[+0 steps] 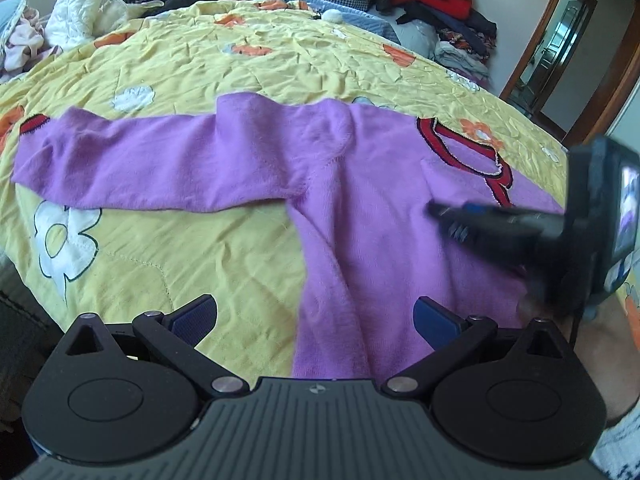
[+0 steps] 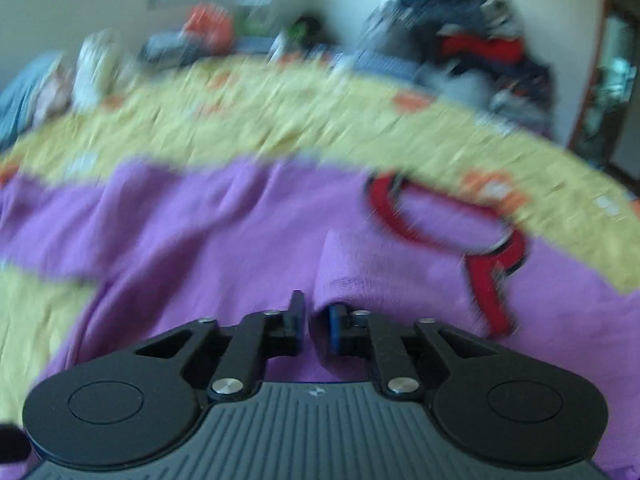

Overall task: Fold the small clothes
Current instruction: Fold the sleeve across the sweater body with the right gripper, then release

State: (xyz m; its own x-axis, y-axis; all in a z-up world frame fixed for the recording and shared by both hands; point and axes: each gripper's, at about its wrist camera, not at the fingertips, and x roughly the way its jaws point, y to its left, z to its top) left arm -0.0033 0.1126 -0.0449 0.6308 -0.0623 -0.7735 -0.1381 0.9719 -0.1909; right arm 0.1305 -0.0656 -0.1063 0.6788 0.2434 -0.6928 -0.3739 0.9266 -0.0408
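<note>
Purple sweater [image 1: 360, 208] lies spread on the yellow bedspread [image 1: 200, 72]. Left gripper [image 1: 316, 320] fingers released wide at 6 o'clock; right gripper [image 2: 314, 322] fingers barely parted, a fabric fold between them.

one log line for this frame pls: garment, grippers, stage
garment: purple sweater flat on yellow quilt, one sleeve out | left gripper: open, empty | right gripper: slightly open, fabric fold between pads | stage: early
</note>
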